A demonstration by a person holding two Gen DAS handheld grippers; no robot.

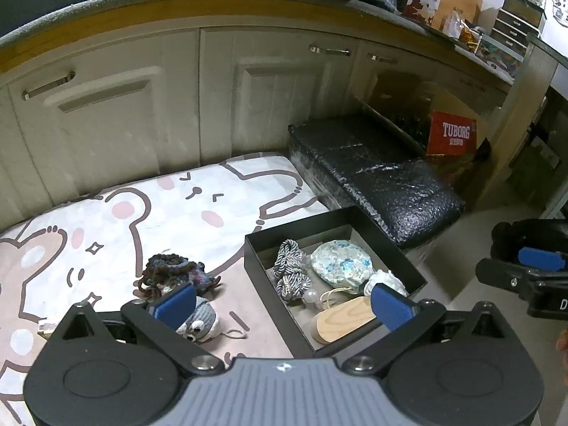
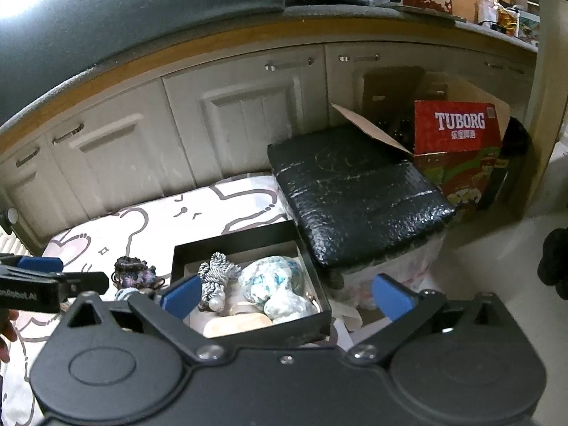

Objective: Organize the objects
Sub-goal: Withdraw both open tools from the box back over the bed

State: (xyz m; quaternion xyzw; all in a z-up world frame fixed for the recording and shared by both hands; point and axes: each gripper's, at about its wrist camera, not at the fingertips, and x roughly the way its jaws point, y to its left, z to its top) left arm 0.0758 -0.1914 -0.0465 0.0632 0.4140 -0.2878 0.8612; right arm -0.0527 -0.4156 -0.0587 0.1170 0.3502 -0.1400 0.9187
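A black open box (image 1: 255,248) (image 2: 312,284) sits on a cartoon-print mat (image 1: 149,220) (image 2: 149,220). Inside lie a grey-white braided rope (image 1: 289,266) (image 2: 216,273), a blue-flowered pouch (image 1: 340,261) (image 2: 269,277), a white crumpled piece (image 1: 385,278) (image 2: 284,305) and a wooden piece (image 1: 346,321) (image 2: 236,321). On the mat left of the box rest a dark crocheted bundle (image 1: 174,271) (image 2: 136,273) and a grey knitted toy with eyes (image 1: 200,321). My left gripper (image 1: 284,305) hovers open over the box's near left corner, nothing between its pads. My right gripper (image 2: 285,300) is open above the box, empty.
A black plastic-wrapped block (image 1: 376,174) (image 2: 355,195) lies right of the mat. Behind it stands a red Tuborg carton (image 1: 452,133) (image 2: 458,131). White cabinet doors (image 1: 142,113) (image 2: 230,124) back the mat under a cluttered countertop. A small clear object (image 1: 46,326) lies at the mat's left.
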